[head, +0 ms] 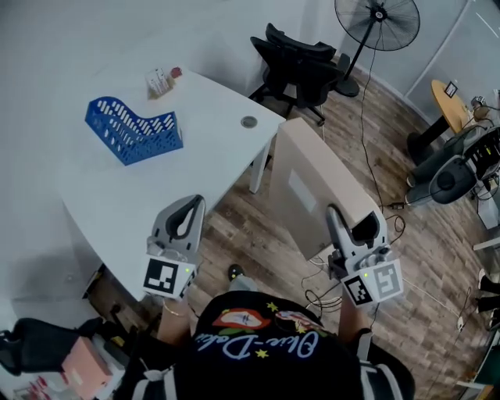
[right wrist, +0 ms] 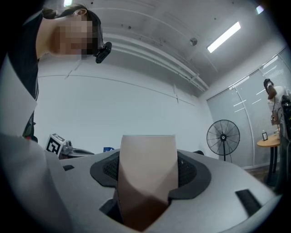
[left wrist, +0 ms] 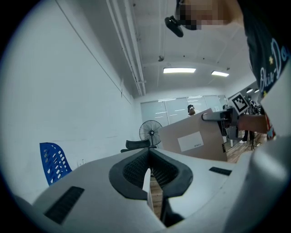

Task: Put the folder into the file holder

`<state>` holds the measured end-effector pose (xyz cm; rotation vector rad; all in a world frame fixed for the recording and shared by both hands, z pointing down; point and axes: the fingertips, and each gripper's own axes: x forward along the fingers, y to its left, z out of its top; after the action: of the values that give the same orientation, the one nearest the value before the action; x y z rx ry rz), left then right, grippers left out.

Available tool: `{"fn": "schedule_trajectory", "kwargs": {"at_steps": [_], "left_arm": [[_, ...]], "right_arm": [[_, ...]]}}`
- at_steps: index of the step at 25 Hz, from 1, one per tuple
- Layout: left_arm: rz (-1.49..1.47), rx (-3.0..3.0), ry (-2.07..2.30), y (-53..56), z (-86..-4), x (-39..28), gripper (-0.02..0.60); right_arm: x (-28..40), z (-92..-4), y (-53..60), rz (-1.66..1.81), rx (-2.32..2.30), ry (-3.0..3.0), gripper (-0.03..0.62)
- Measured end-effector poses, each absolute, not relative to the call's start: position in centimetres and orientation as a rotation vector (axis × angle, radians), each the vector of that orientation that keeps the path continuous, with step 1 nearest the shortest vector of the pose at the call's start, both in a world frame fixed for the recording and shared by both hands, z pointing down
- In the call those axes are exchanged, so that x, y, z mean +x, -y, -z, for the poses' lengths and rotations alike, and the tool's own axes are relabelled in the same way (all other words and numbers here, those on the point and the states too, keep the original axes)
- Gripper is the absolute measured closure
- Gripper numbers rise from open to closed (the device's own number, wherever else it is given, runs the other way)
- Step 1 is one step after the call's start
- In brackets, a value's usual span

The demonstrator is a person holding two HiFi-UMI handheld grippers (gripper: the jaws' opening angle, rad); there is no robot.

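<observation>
The blue slotted file holder (head: 133, 129) stands on the white table (head: 205, 160) at the far left; it also shows in the left gripper view as the blue file holder (left wrist: 52, 161). A tan folder (head: 312, 183) is held upright over the wooden floor, to the right of the table. My right gripper (head: 334, 212) is shut on its near edge, and the folder (right wrist: 148, 168) fills the gap between the jaws. My left gripper (head: 198, 205) hovers over the table's near edge, shut and empty (left wrist: 150, 175). From there the folder (left wrist: 193, 139) appears to the right.
A black office chair (head: 297, 66) and a standing fan (head: 376, 23) are beyond the table's right end. A small card stand (head: 160, 80) and a round grommet (head: 248, 122) sit on the table. Cables (head: 391, 211) lie on the floor at the right.
</observation>
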<state>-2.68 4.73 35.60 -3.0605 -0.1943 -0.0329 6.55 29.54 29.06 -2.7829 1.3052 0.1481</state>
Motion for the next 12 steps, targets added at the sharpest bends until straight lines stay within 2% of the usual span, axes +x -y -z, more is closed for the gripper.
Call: {"fn": "schedule_trajectory", "kwargs": {"at_steps": [12], "left_arm": [[0.063, -3.090, 0.074, 3.8, -37.2, -1.5, 0.577]], "right_arm": [[10.1, -28.4, -22.2, -0.173, -2.751, -1.347, 0.321]]}}
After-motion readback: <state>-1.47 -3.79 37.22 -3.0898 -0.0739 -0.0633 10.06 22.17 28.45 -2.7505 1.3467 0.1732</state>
